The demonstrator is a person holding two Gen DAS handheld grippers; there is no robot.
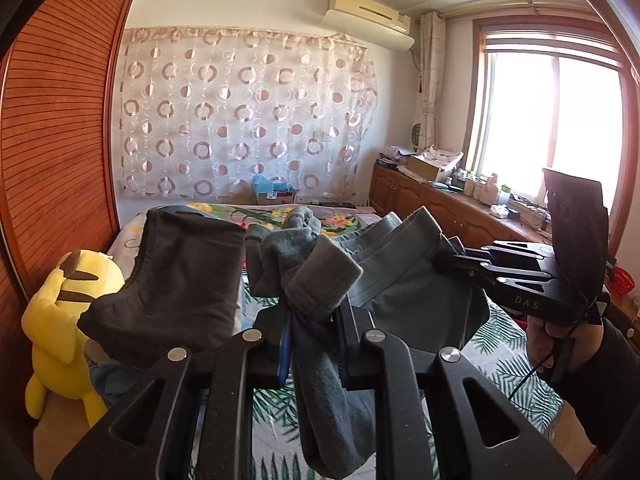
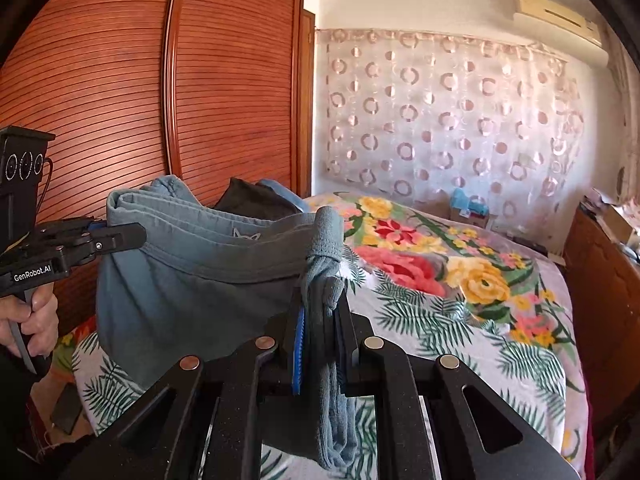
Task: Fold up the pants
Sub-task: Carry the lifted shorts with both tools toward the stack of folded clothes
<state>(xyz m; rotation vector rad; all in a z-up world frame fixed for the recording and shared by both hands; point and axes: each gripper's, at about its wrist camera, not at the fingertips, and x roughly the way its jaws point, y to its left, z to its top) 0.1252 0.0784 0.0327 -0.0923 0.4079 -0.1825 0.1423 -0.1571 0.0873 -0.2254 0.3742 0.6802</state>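
Above the floral bedspread (image 2: 460,280) the grey-blue pants (image 2: 192,280) hang stretched in the air by their waistband, which the left gripper (image 1: 310,312) and the right gripper (image 2: 320,320) each pinch between nearly closed fingers.
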